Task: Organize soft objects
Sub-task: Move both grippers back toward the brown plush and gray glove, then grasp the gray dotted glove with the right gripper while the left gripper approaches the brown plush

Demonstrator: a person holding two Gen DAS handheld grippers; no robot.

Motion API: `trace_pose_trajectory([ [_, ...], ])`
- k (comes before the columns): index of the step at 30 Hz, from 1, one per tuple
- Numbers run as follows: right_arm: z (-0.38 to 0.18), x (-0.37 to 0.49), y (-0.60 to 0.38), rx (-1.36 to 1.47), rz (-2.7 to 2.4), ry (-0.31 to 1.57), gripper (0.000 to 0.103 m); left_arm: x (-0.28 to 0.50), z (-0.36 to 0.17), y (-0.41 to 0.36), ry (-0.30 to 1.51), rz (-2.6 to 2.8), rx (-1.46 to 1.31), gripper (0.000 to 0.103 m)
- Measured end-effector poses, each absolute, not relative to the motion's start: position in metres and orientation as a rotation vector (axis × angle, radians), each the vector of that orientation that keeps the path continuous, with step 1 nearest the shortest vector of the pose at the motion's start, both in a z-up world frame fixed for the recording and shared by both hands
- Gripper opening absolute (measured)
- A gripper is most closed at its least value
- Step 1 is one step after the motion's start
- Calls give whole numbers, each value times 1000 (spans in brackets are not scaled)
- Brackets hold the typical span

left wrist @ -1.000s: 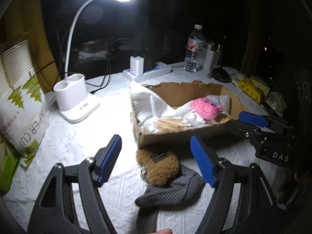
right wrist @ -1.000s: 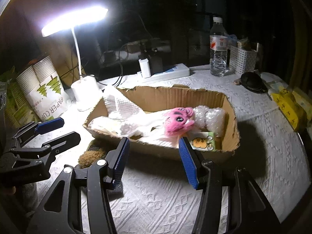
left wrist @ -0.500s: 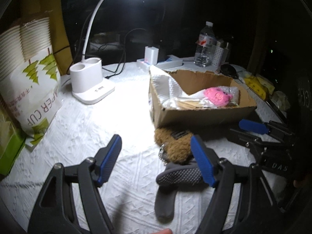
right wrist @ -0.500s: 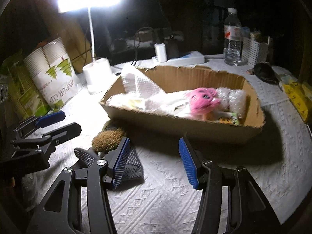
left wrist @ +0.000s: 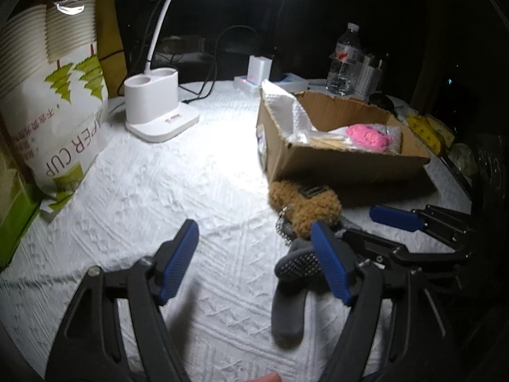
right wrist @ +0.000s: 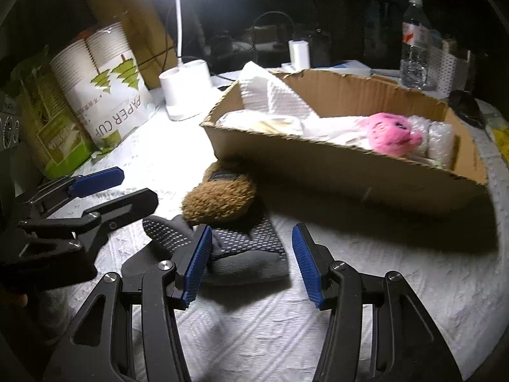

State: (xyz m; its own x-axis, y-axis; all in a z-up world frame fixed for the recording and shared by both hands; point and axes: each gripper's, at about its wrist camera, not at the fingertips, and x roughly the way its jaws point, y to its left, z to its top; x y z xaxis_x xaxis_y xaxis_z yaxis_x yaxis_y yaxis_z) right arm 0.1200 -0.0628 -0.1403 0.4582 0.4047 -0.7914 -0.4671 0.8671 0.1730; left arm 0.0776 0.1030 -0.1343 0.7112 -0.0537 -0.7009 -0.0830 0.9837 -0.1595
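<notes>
A brown plush toy (left wrist: 305, 205) lies on the white cloth against the front of the cardboard box (left wrist: 334, 162), partly on top of grey socks (left wrist: 291, 286). A pink plush (left wrist: 366, 135) rests inside the box among white paper and bubble wrap. My left gripper (left wrist: 254, 238) is open and empty, and the socks lie by its right finger. My right gripper (right wrist: 251, 238) is open just above the grey socks (right wrist: 248, 248), with the brown plush (right wrist: 219, 197) just beyond its left finger. Each gripper shows in the other's view: the right gripper (left wrist: 372, 226) and the left gripper (right wrist: 136, 184).
A white desk lamp base (left wrist: 156, 102) and a pack of paper cups (left wrist: 54, 102) stand at the left. A water bottle (left wrist: 345, 60), a white charger (left wrist: 259, 68) and yellow packets (left wrist: 429, 130) sit behind and right of the box.
Both grippers have come lower and closer to the table. The left view has swung left, so the socks now lie at its right finger. The jaws stand as wide as before.
</notes>
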Motion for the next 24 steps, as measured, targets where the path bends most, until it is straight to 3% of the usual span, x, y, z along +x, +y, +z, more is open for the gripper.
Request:
trace_pose_trajectory([
  [9,-147,121,-57,-54,521,973,63,75,-141,105,814,16,-190,75],
  [14,-155,125,-62,-4,506,999,77,72,-142,104,818,17,-186,75],
  [19,-159,128,-67,58,545,1034,77,71,-142,103,825,21,-181,75],
  [21,-158,127,-67,76,577,1043,60,72,-142,102,830,22,-175,75],
  [22,-157,126,-67,99,607,1051,45,72,-142,100,832,23,-169,75],
  [24,-154,123,-66,75,611,1037,35,73,-141,98,834,22,-164,75],
])
